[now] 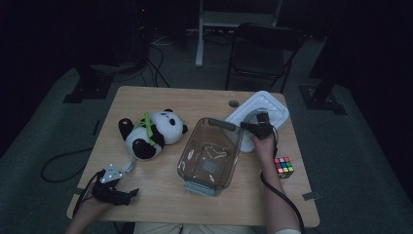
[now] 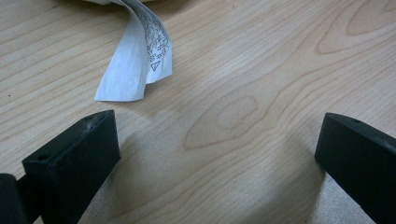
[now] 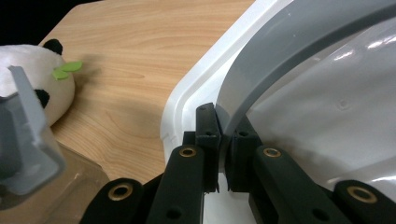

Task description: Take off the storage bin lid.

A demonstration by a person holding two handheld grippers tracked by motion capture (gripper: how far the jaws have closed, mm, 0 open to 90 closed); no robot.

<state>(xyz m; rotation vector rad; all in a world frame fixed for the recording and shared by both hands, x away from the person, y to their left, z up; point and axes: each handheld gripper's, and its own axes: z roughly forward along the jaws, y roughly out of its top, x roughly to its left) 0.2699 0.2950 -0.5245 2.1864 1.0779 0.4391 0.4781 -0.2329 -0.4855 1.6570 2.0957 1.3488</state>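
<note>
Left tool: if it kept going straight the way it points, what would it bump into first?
Probably the white paper tag hanging off the plush panda. The open left tool faces bare table, with the tag just ahead, slightly to one side; depth is hard to judge.

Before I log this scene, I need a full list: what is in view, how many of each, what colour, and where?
Light wooden table: one, under everything.
Black-and-white plush panda: one, table's left; white paper tag attached.
Clear grey-tinted plastic bin: one, centre, open.
White plastic lid with grey handle: one, behind the bin on the right.
Multicoloured puzzle cube: one, right edge.
Black folding chair: one, beyond the table.
Left hand-held gripper: black, open, near-left corner.
Right hand-held gripper: black, clamped on the lid's handle.
</note>
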